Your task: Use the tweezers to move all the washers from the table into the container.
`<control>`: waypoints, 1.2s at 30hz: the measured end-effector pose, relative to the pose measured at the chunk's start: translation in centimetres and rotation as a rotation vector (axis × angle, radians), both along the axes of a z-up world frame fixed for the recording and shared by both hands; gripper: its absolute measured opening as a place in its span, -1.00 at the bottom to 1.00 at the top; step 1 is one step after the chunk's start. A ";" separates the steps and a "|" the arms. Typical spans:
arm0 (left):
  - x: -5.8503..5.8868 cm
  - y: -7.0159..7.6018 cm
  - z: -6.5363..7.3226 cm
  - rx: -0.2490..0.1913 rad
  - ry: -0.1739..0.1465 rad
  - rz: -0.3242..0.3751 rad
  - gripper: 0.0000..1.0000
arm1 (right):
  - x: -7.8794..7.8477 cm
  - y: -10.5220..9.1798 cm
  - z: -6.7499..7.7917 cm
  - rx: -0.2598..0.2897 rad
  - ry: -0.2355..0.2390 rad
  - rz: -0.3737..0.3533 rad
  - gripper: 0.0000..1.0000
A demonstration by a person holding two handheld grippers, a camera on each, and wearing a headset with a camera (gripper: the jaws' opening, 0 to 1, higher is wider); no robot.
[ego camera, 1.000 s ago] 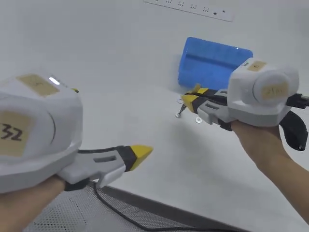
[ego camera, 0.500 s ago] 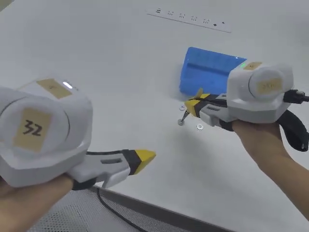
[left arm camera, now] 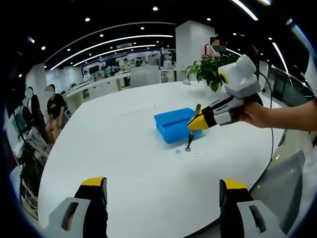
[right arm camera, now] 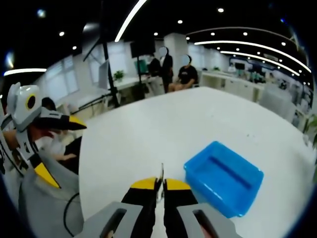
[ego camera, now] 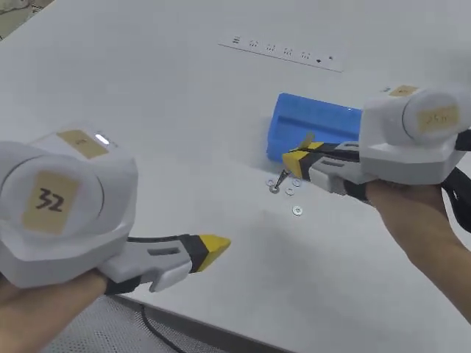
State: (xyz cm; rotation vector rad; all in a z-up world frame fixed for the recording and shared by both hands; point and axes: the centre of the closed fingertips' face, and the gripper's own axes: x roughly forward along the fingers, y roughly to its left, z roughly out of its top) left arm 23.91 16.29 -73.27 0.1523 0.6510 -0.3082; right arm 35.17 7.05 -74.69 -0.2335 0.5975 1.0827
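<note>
left tongs (left arm camera: 162, 184) are released, the two yellow-tipped jaws spread wide apart and holding nothing, poised above the near edge of the white table (ego camera: 184, 110); in the head view they sit low on the left, well apart from the work. further right, a small cluster of washers (ego camera: 297, 211) lies flat on the table just in front of the blue container (ego camera: 294, 110), with one washer a little nearer the person than the rest. the tweezers (ego camera: 280, 179) stand tilted among them, point down at the table surface right by a washer; whether the tip has pinched one is too small to tell. the container rests on the table, near the washers but not touching them, and beyond it a socket strip (ego camera: 283, 53) is set flush in the tabletop. right tongs (right arm camera: 161, 186) are clenched on the tweezers, jaws pressed together with the thin metal between them, and they hover above the washers just beside the container's near wall.
</note>
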 end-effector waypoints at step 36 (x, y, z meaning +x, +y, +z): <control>-0.3 0.5 -0.9 0.048 0.014 -0.009 0.87 | 5.5 0.4 3.7 0.052 -0.065 -0.036 -0.99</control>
